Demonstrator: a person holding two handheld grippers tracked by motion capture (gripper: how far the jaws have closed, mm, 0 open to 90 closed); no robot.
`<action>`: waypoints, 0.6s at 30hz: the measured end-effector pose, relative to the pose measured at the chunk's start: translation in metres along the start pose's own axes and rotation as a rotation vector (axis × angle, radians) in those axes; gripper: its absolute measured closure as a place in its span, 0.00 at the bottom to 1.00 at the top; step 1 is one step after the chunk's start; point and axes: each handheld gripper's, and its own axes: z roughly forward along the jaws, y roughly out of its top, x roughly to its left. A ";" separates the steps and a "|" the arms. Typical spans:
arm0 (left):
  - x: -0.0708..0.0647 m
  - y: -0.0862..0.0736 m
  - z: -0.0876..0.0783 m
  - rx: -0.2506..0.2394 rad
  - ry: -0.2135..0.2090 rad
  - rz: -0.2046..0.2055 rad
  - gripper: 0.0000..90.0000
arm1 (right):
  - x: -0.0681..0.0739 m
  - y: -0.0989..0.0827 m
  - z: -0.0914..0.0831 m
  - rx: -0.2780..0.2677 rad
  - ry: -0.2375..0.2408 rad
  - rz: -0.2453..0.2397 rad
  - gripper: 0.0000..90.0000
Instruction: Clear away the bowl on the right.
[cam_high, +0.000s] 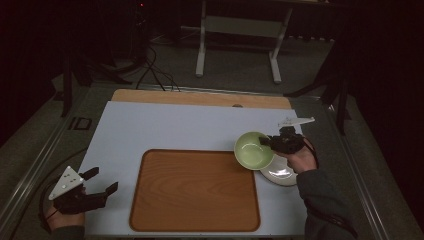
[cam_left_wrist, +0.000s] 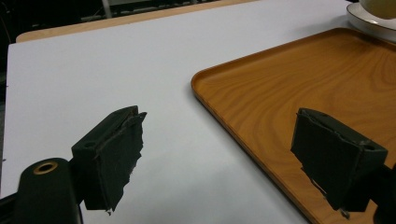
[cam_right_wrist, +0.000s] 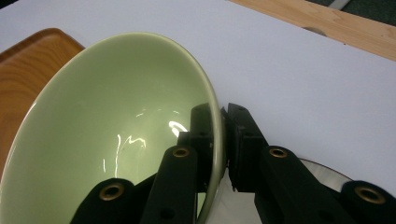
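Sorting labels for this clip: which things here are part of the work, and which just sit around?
In the work:
- pale green ceramic bowl, rim pinched by the right gripper
- white plate under it
- wooden tray beside it

Sitting around:
- left gripper, open, nothing between its jaws
- white table mat

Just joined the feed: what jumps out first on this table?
The pale green bowl, tilted and pinched by its rim in the right tool, near the wooden tray's far right corner and over a white plate. The left tool rests open at the near left, holding nothing.
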 end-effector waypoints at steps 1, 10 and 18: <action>0.000 0.000 0.000 0.000 0.000 -0.001 0.18 | 0.000 0.000 0.000 0.000 0.000 0.000 0.91; 0.000 0.000 0.000 -0.001 0.001 -0.001 0.18 | 0.009 0.006 0.005 -0.005 0.016 -0.021 0.91; 0.000 0.000 0.000 -0.002 0.001 -0.001 0.18 | 0.014 0.009 0.007 -0.007 0.027 -0.032 0.91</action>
